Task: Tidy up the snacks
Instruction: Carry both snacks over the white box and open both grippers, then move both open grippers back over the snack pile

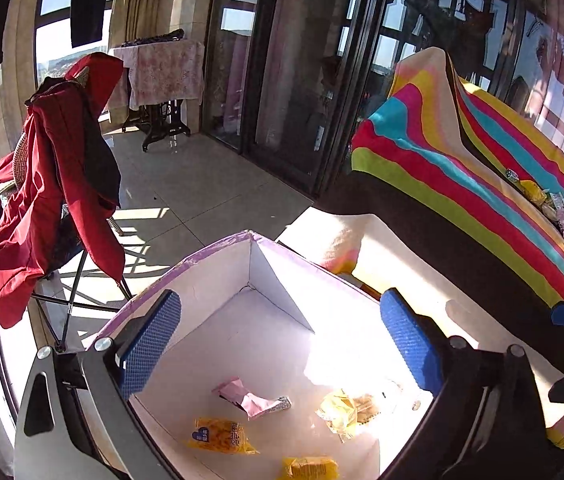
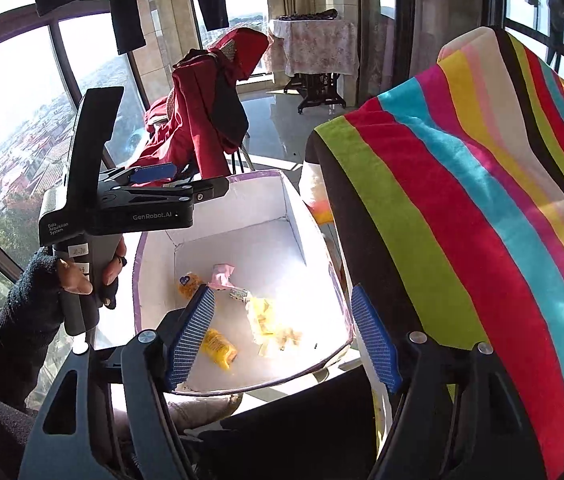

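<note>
Surface: striped towel (image 2: pixel 462 208) beside white storage box (image 1: pixel 282 264), sunlit.
Room: tiled balcony floor (image 1: pixel 186 184), red jacket (image 1: pixel 58 168) on chair.
Left gripper (image 1: pixel 282 344): spread wide, empty.
Right gripper (image 2: pixel 282 336): spread, empty.

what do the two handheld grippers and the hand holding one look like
Both grippers, left and right, have black linkage arms with silver rivets and blue dimpled pads on the jaws. The left one's black body reads "GenRobot.AI" and "Data Acquisition System", with small white stickers on its handle. The hand holding it wears a black fingerless knit glove.

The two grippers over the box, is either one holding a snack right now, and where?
Neither. The left gripper and right gripper are both open and empty above the box.
</note>
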Motion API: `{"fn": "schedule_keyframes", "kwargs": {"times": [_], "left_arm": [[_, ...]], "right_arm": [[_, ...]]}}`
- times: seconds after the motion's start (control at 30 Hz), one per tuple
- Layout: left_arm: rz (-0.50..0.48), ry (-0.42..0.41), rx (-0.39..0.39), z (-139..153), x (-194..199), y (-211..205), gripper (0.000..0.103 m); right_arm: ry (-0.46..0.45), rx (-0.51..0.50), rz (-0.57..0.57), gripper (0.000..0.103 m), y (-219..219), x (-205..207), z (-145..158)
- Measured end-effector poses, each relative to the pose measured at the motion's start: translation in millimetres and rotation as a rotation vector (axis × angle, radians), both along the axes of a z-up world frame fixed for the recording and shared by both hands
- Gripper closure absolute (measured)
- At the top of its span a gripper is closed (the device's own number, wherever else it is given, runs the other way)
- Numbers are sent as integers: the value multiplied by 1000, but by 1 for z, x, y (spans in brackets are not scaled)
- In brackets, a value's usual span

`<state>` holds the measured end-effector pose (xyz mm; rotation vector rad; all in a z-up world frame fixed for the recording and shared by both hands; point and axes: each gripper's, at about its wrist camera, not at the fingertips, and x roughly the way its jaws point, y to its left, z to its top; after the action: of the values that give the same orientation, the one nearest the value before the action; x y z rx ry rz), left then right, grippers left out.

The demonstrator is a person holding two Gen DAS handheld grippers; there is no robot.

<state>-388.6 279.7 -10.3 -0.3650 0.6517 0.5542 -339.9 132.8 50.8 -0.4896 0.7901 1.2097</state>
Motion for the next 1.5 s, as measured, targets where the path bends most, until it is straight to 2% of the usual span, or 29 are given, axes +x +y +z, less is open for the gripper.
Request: {"fn": "schedule_keyframes", "kwargs": {"times": [0.17, 0.37, 0.43, 0.57, 0.7, 0.77, 0.9, 0.97, 1.03, 1.17, 1.23, 1.33, 1.43, 1.5], "left_arm": [[-60, -23, 5, 11, 22, -20, 2], [-236, -34, 20, 26, 67, -67, 2], [-311, -27, 50, 34, 85, -90, 2], [-429, -3, 134, 53, 115, -138, 2], [-532, 23, 169, 72, 123, -182, 2], [-575, 29, 181, 72, 120, -196, 2], [-592, 66, 225, 55, 117, -204, 2], [-591, 58, 252, 49, 121, -203, 2], [-615, 53, 255, 44, 135, -203, 2], [-704, 25, 240, 46, 179, -219, 2], [-753, 3, 228, 48, 207, -233, 2], [-804, 7, 212, 51, 253, -256, 2], [-824, 23, 207, 56, 293, -270, 2], [-834, 38, 158, 59, 316, -273, 2]], "right_arm": [[-45, 19, -106, 30, -54, 23, 14], [-169, -35, -265, 25, -107, 42, 22], [-218, -49, -323, 23, -128, 46, 30], [-258, -54, -448, 18, -174, 52, 44], [-303, -133, -557, 17, -216, 48, 48], [-302, -138, -579, 17, -235, 43, 48], [-275, -88, -614, 17, -256, 40, 40], [-309, -88, -612, 17, -257, 45, 36], [-335, -74, -611, 17, -257, 59, 38], [-333, -14, -611, 17, -255, 116, 59], [-295, 28, -622, 17, -253, 152, 66], [-142, 79, -766, 17, -261, 222, 65], [144, 147, -986, 17, -287, 291, 45], [334, 197, -1111, 17, -304, 325, 21]]}}
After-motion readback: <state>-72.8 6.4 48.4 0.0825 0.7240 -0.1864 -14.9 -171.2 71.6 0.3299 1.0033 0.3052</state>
